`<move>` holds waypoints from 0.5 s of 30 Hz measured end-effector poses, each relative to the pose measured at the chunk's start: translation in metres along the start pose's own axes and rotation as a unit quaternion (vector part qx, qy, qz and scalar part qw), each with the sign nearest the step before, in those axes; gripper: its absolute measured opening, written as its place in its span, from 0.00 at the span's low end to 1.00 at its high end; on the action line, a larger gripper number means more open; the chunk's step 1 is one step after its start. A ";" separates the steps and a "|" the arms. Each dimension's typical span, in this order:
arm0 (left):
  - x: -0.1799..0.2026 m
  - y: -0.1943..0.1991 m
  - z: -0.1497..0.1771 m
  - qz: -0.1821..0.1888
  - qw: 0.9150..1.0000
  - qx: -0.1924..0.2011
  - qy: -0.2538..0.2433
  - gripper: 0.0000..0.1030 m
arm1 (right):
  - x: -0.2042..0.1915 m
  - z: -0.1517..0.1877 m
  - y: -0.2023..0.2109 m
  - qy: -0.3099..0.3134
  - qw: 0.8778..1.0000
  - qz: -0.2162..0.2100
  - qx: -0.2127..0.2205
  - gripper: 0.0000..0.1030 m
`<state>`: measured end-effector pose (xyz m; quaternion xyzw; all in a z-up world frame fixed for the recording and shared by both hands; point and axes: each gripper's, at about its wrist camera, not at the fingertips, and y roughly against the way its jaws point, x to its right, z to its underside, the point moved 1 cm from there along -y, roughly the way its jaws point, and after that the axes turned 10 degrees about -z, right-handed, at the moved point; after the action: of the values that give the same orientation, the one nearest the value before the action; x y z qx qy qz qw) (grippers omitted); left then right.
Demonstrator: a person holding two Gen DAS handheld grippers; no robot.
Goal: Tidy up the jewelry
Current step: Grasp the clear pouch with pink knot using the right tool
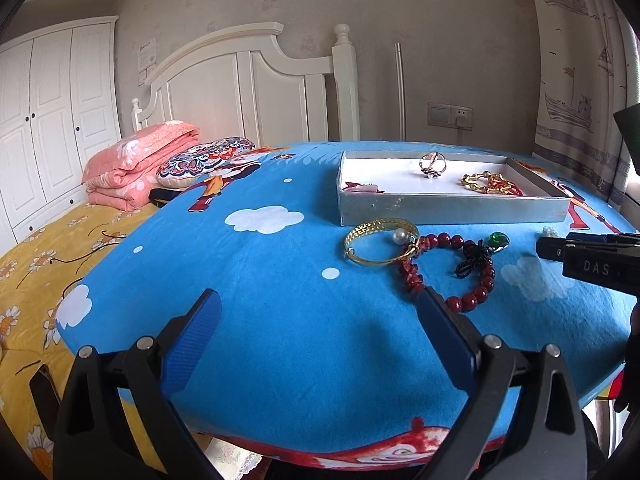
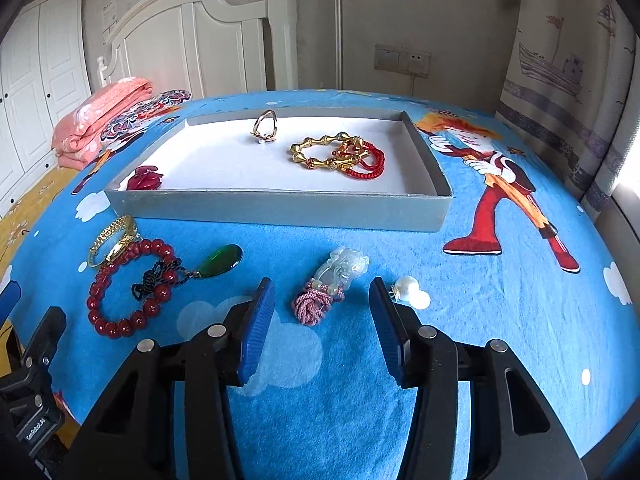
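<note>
The left gripper (image 1: pixel 320 312) hangs above the blue cloth (image 1: pixel 260 280) with its jaws spread wide and nothing between them. The right gripper (image 2: pixel 322 300) is likewise released, its blue pads (image 2: pixel 258 328) standing either side of a pale jade pendant (image 2: pixel 342 266) on a pink knotted cord (image 2: pixel 312 308); neither pad touches it. A pearl earring (image 2: pixel 412 294) lies just beside the right pad, on its outer side. To the left, a red bead bracelet (image 2: pixel 120 284) lies flat on the cloth with a black tassel (image 2: pixel 154 280) and a green teardrop stone (image 2: pixel 222 260) attached. A gold bangle (image 2: pixel 112 238) overlaps the bracelet's far edge; in the left wrist view a pearl (image 1: pixel 399 236) rests against the bangle rim. The grey tray (image 2: pixel 280 210) sits beyond these items, near the cloth's far side. Inside it, on the white lining, are a ring (image 2: pixel 265 128) standing upright toward the back, a gold link bracelet (image 2: pixel 324 152) touching a red cord bracelet (image 2: pixel 370 164) toward the right, and a dark red piece (image 2: pixel 146 178) in the near-left corner. A folded pink quilt (image 1: pixel 136 160) and a patterned pillow (image 1: pixel 204 160) lie on the bed beyond the cloth, to the left.
</note>
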<state>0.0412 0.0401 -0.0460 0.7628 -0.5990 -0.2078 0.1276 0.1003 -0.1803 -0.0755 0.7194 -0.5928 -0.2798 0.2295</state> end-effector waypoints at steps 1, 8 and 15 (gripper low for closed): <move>0.000 0.001 0.001 0.000 1.000 0.003 -0.001 0.92 | 0.001 -0.001 -0.002 -0.004 1.000 0.002 -0.002 0.44; 0.003 0.000 0.001 0.006 1.000 0.002 -0.004 0.92 | 0.002 -0.010 -0.010 -0.006 1.000 0.016 -0.021 0.35; 0.005 -0.001 0.001 0.005 1.000 -0.001 -0.008 0.92 | -0.001 -0.007 -0.008 0.015 1.000 0.010 -0.014 0.19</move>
<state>0.0423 0.0356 -0.0479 0.7581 -0.6033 -0.2141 0.1243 0.1109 -0.1776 -0.0752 0.7142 -0.5928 -0.2748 0.2510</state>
